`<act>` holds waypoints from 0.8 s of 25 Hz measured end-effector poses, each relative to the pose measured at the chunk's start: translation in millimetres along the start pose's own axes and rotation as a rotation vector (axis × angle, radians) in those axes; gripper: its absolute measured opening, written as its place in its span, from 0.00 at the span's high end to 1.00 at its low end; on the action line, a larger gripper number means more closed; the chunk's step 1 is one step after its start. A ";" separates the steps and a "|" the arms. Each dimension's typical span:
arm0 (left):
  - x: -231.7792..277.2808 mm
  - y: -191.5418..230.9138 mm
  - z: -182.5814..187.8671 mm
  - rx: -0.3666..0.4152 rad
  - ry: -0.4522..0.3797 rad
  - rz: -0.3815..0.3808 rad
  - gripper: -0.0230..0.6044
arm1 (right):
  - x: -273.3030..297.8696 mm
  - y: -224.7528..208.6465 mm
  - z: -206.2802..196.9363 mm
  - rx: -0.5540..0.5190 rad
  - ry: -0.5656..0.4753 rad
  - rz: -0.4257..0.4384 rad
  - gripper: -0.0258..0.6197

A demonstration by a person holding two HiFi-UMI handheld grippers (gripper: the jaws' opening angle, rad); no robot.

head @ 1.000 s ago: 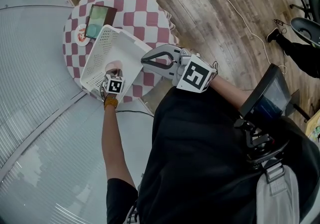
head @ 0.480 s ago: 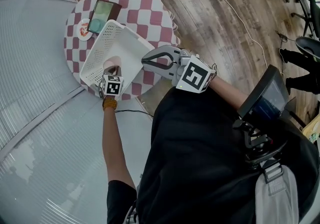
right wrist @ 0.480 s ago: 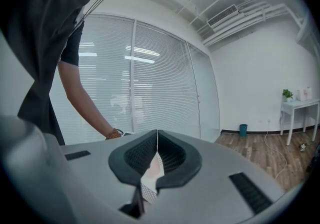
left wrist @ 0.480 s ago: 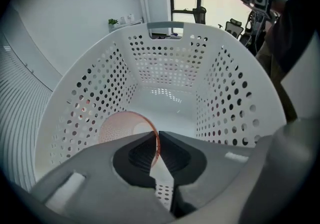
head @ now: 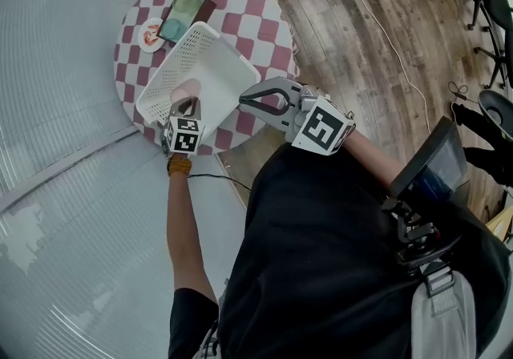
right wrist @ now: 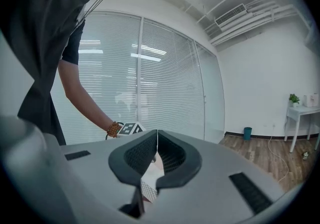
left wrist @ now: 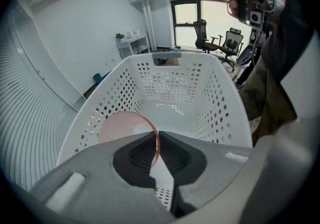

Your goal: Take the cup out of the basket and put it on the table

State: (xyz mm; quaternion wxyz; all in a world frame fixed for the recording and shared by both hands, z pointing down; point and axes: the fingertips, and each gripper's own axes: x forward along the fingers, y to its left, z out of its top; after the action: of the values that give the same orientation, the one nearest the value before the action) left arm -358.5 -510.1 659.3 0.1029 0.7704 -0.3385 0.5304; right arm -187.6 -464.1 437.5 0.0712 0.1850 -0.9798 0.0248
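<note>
Pink, see-through cup is inside the white basket, its rim pinched edge-on by the left gripper. Its mouth faces the gripper, its axis running down into the basket. The left wall is near, the far wall well apart. The right gripper is closed on nothing. The disc has red print, too small to read.

One basket, one pink cup, one checked table. Two grippers: the left gripper and the right gripper. Seemingly one tablet.
</note>
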 end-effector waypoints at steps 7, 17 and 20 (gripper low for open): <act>-27.7 6.2 10.6 -0.014 -0.092 0.055 0.93 | 13.3 31.5 1.6 -0.075 0.024 0.058 0.94; -79.2 2.1 17.3 -0.112 -0.245 0.134 0.93 | 14.9 64.9 5.2 -0.128 0.043 0.103 0.94; -96.1 0.3 21.0 -0.147 -0.297 0.159 0.93 | 15.3 71.6 9.1 -0.146 0.033 0.116 0.94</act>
State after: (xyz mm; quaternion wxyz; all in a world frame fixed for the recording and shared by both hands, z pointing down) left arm -363.0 -481.5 565.3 0.0653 0.8014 -0.4478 0.3911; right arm -229.1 -403.7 429.1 0.0989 0.1216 -0.9868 -0.0398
